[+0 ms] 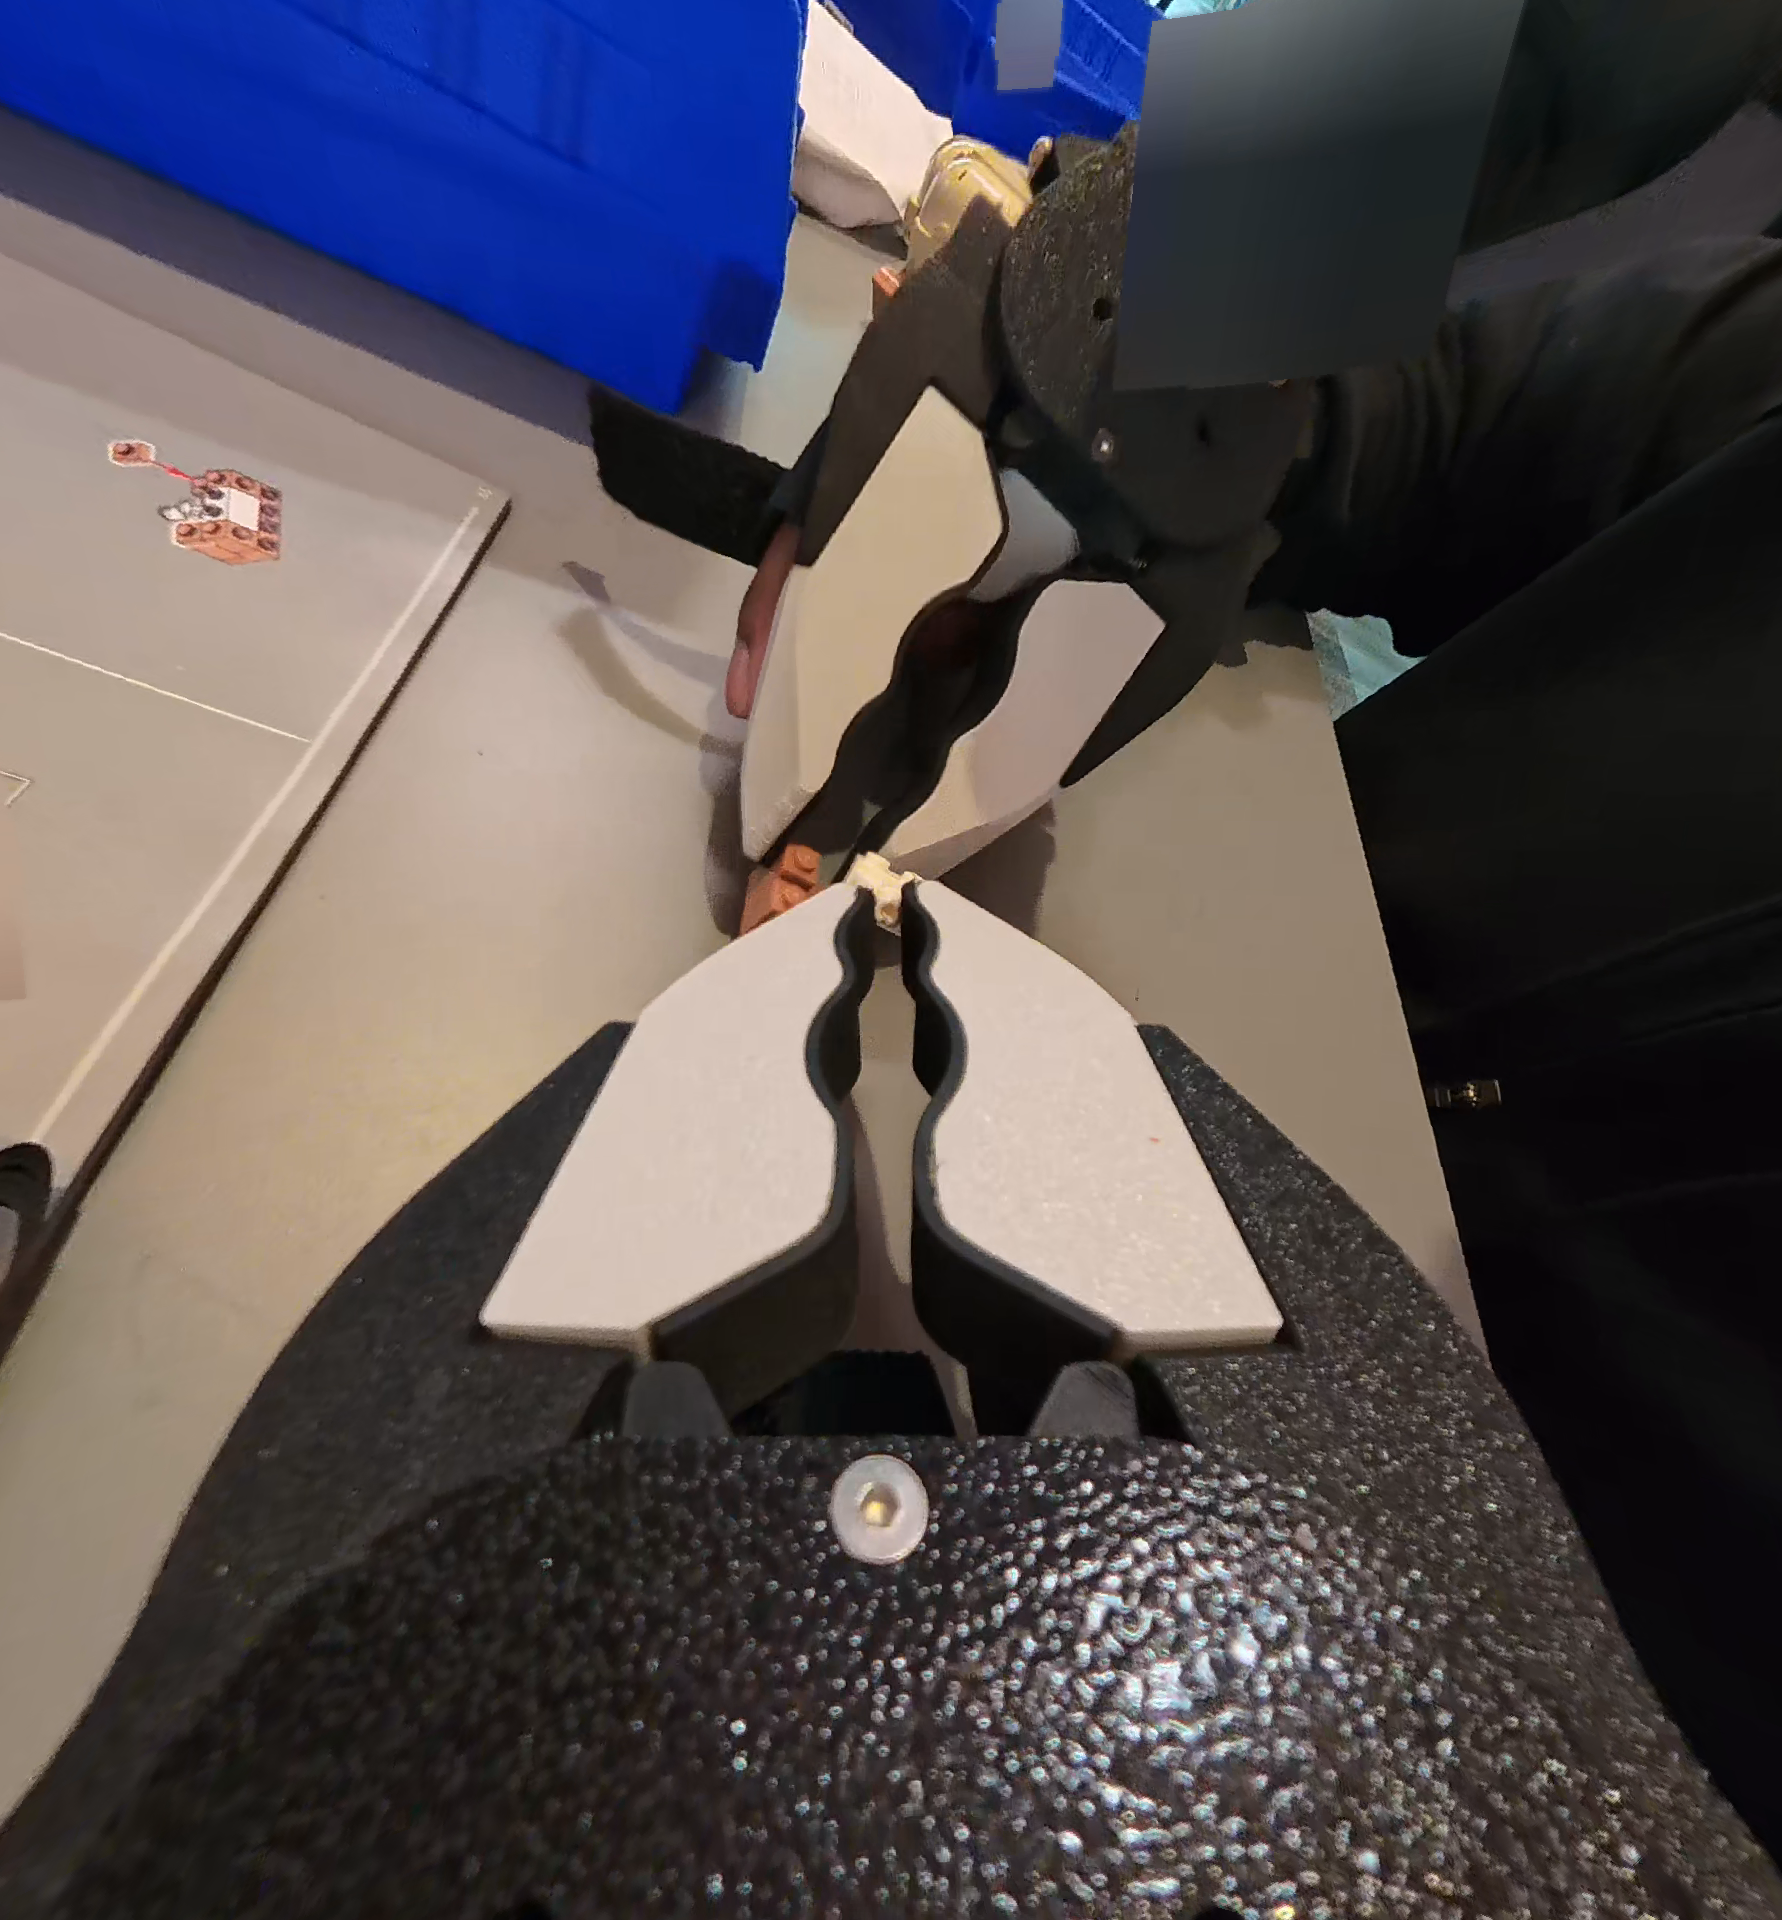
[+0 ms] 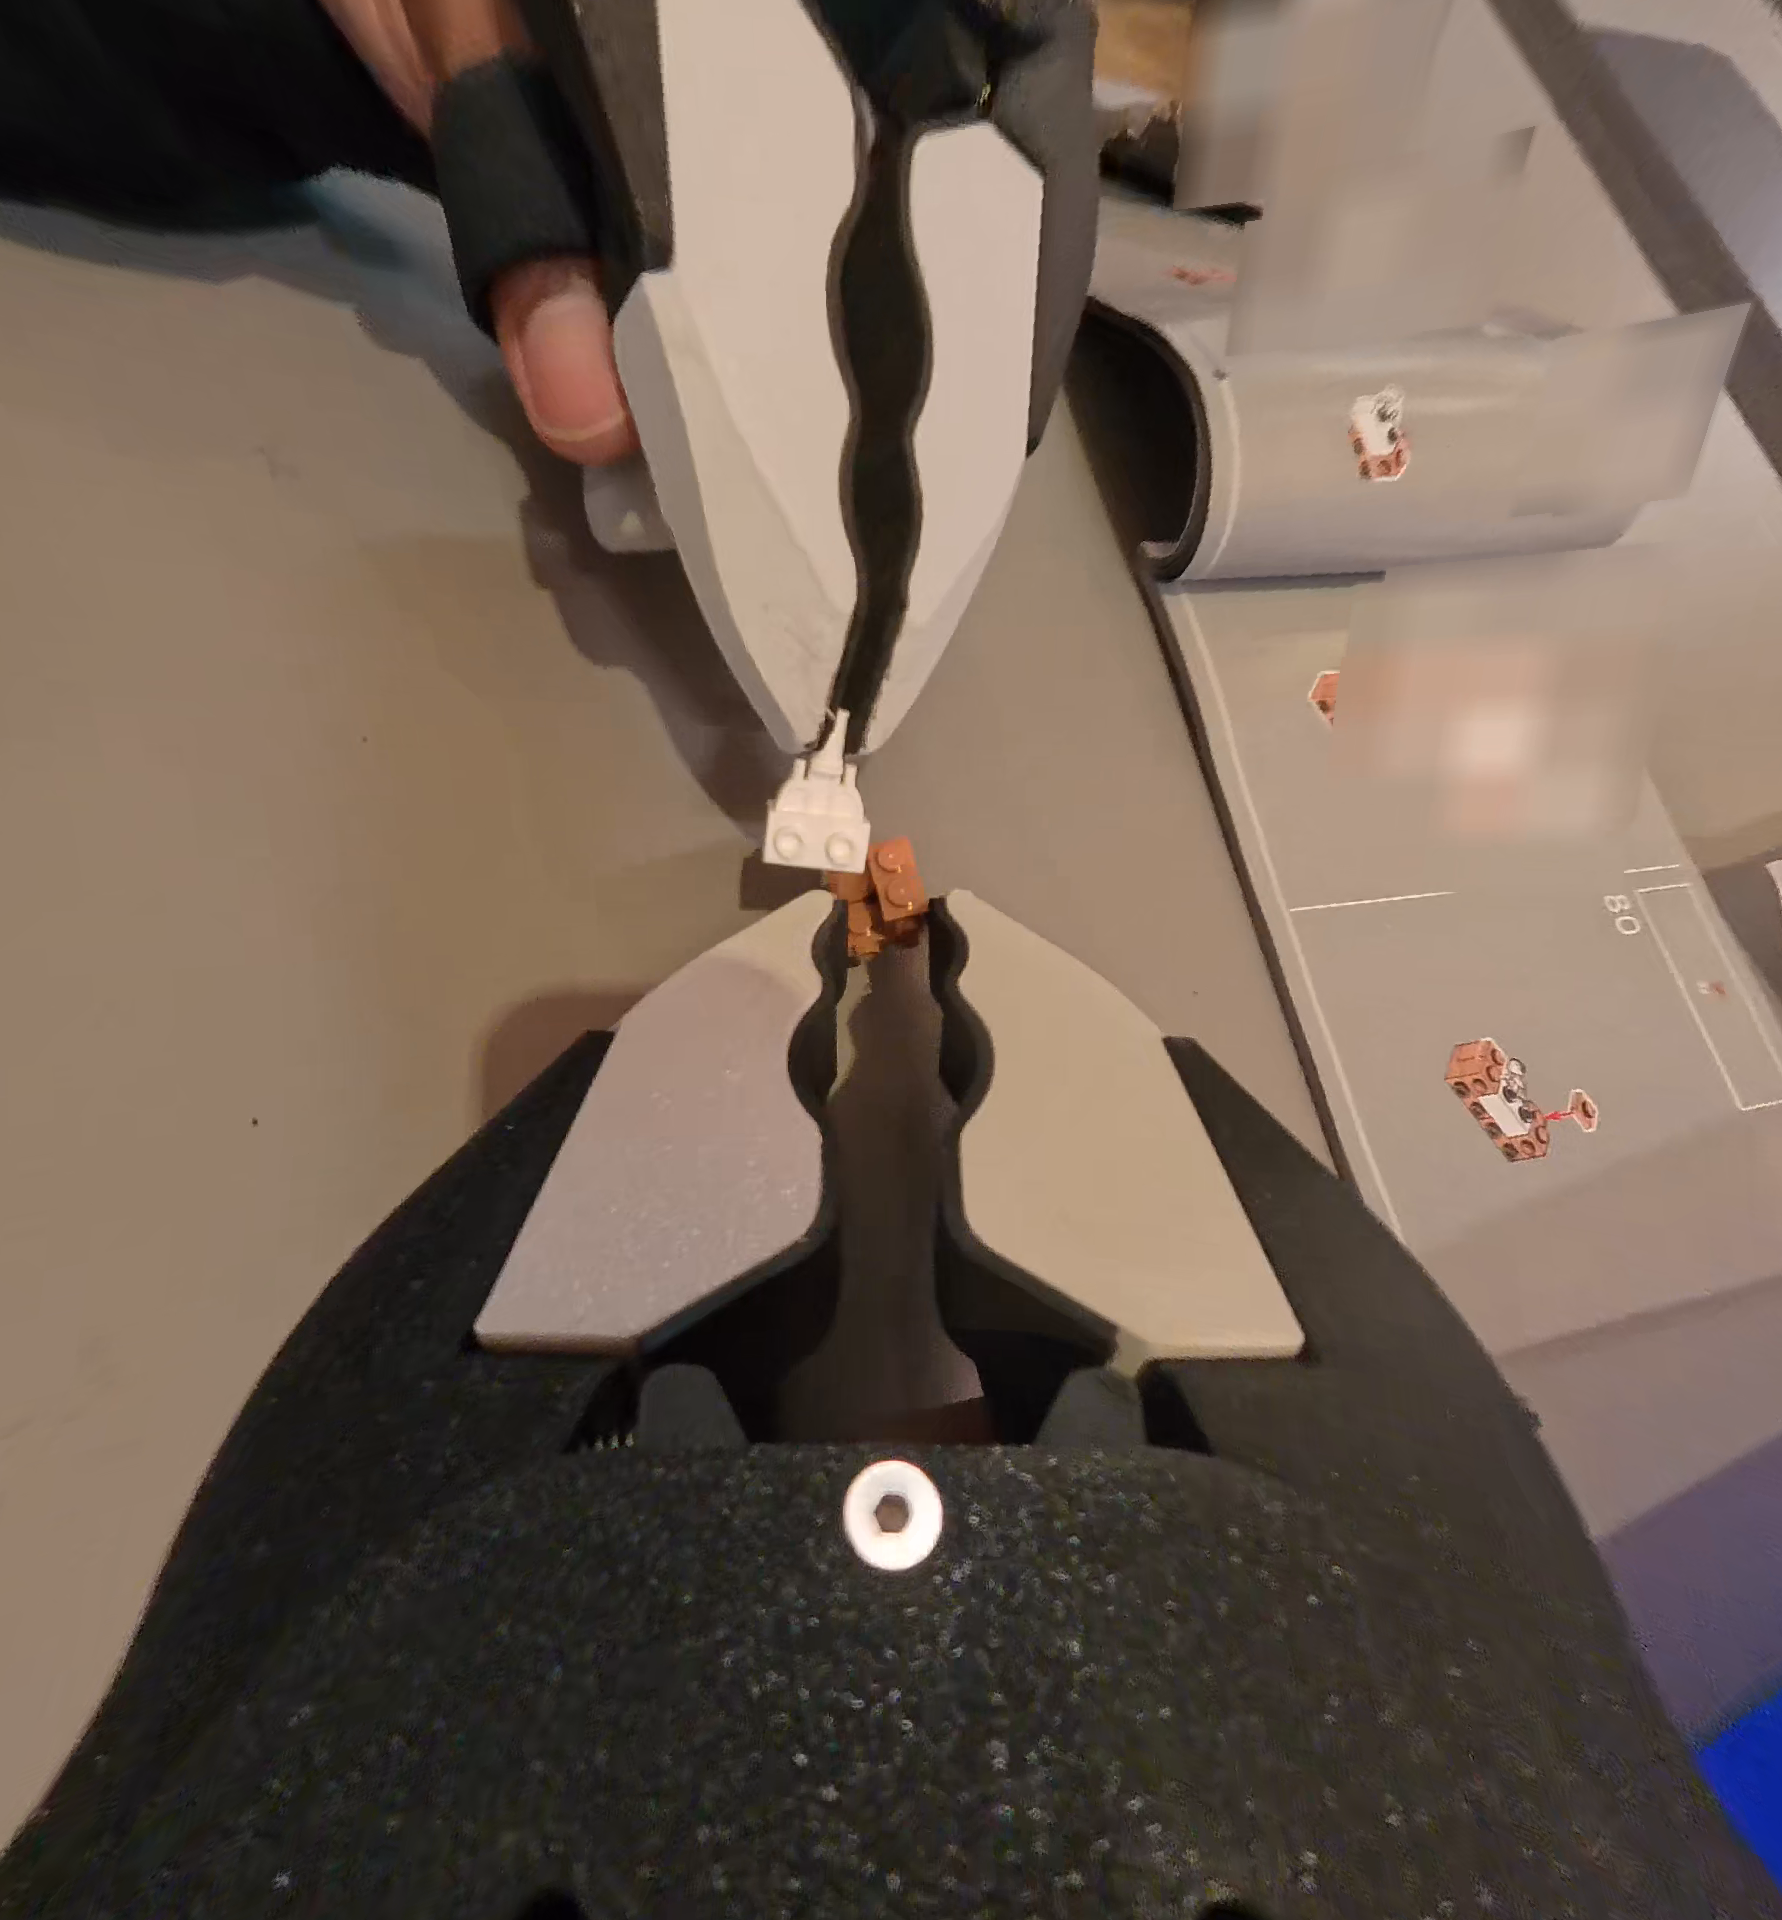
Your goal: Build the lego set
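Left wrist view: we see our left gripper (image 1: 884,902) reaching forward low over the grey table (image 1: 399,1039), tip to tip with the right gripper (image 1: 845,831), which slants down from the upper right.
Hand pose: in the right wrist view a thumb (image 2: 565,353) in a black fingerless glove rests beside the left gripper's grey finger.
Count: we count two grippers, one white brick piece (image 2: 817,821), one small cluster of brown bricks (image 2: 882,899), one open instruction booklet (image 2: 1593,935) and two blue bins (image 1: 399,156).
Left gripper: nearly shut, its pads pinching the narrow tab of the white brick piece, which juts past the tips with two studs showing.
Right gripper: jaws a little apart, closed on the brown bricks at the very tips.
Contact: the white piece sits just beside the brown cluster; we cannot tell whether they touch.
Surroundings: the booklet lies on the table near the grippers, one page curled; the bins stand well behind.
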Action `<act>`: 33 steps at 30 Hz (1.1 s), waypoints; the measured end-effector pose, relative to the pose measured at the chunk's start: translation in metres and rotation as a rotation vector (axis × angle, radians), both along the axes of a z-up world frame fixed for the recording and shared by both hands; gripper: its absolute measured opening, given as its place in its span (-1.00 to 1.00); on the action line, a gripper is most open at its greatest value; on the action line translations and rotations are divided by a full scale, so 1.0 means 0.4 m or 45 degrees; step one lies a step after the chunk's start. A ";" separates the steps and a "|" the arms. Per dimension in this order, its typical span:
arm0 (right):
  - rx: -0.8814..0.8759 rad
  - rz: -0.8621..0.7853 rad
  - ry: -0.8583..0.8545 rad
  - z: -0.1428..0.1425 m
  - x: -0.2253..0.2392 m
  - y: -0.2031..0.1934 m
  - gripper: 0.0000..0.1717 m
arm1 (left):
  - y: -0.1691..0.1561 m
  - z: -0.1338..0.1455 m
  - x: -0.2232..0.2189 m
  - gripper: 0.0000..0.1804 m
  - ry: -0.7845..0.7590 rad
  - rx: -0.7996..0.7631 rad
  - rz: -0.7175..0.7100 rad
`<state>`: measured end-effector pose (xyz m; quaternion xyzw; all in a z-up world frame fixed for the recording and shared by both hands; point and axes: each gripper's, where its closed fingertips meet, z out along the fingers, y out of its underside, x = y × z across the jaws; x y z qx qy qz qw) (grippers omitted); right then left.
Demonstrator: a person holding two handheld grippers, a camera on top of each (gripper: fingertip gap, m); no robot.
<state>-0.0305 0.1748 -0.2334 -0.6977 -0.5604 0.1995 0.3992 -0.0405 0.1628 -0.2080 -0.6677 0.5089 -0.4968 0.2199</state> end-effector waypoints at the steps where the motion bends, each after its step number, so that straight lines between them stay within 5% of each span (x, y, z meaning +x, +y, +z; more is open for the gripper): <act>1: -0.002 -0.003 0.016 0.004 0.000 -0.001 -0.83 | 0.001 0.000 0.001 -0.95 -0.002 -0.004 0.003; 12: -0.092 -0.090 -0.081 -0.027 0.018 0.000 -0.75 | 0.003 -0.016 -0.001 -0.95 0.053 0.016 0.015; 18: -0.092 -0.039 0.117 0.025 0.013 -0.022 -0.58 | 0.002 0.030 0.008 -0.95 -0.107 0.015 0.006; 24: -0.078 0.004 0.364 0.096 -0.008 -0.044 -0.62 | -0.011 0.073 0.017 -0.96 -0.265 0.014 -0.027; 28: -0.049 0.007 0.392 0.105 -0.011 -0.047 -0.80 | -0.019 0.075 0.019 -0.95 -0.280 0.016 -0.053; 33: -0.084 0.035 0.366 0.097 -0.010 -0.056 -0.81 | -0.030 0.061 0.014 -0.95 -0.230 0.096 -0.105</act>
